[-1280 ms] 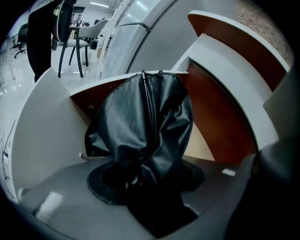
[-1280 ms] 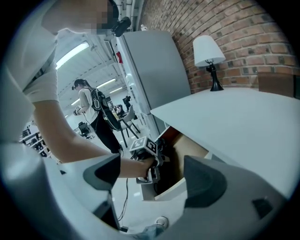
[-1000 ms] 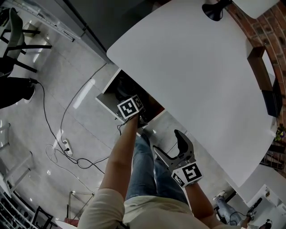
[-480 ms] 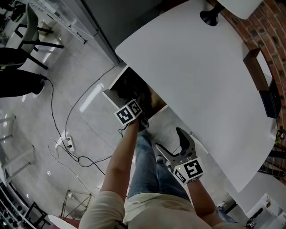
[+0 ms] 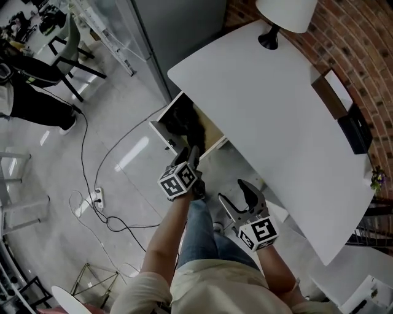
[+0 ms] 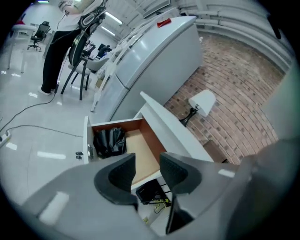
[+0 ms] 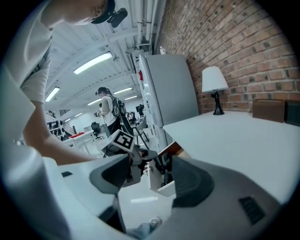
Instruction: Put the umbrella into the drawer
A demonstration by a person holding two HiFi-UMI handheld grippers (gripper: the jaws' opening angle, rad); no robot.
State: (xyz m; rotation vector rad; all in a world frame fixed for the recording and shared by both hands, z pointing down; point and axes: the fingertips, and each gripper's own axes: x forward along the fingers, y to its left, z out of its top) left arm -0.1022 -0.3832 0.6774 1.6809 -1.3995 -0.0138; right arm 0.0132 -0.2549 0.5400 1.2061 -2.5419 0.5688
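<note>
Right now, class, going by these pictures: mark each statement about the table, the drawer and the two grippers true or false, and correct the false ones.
1. The umbrella lies in the open drawer. True.
2. The left gripper grips the umbrella. False: nothing is between its closing jaws.
3. A lamp stands on the table. True.
4. The right gripper reaches into the drawer. False: it is clear of the drawer, empty, with its jaws closing.

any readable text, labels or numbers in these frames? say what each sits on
No legible text anywhere.
On the fridge, a red label: too small to read.
On the cubes of the left gripper and right gripper, square markers: patterns only, no letters or digits; both pairs of jaws are closing, nothing between them.
</note>
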